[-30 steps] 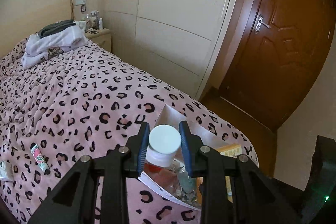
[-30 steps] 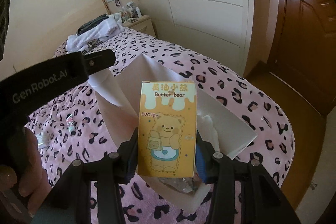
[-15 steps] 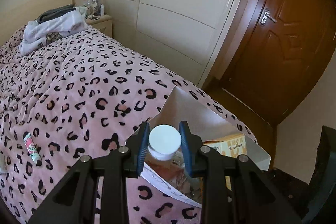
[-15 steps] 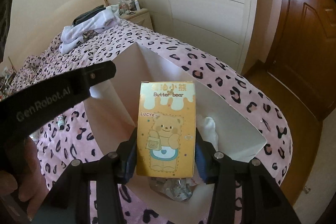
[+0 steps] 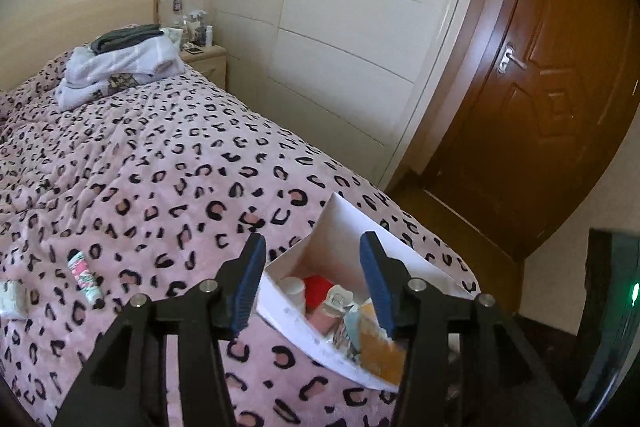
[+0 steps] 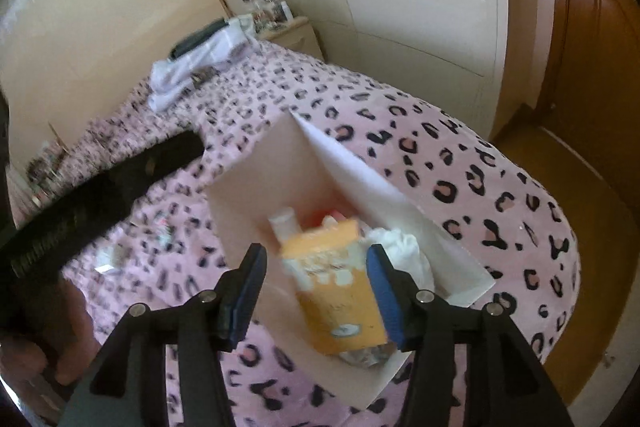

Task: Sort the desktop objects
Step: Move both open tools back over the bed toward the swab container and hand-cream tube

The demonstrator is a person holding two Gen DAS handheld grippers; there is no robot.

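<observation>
The left gripper [image 5: 313, 281] points steeply downward, its jaws just opened wide with nothing pressed between the blue pads [image 5: 249, 287]. The right gripper [image 6: 316, 291] tilts down likewise, its jaws also just parted; off to its left a hand [image 6: 36, 343] shows, blurred.

Fuzzy cloth bedspread [image 5: 160, 163], matt white paper box [image 5: 348, 227], glossy wooden door [image 5: 532, 99].
</observation>
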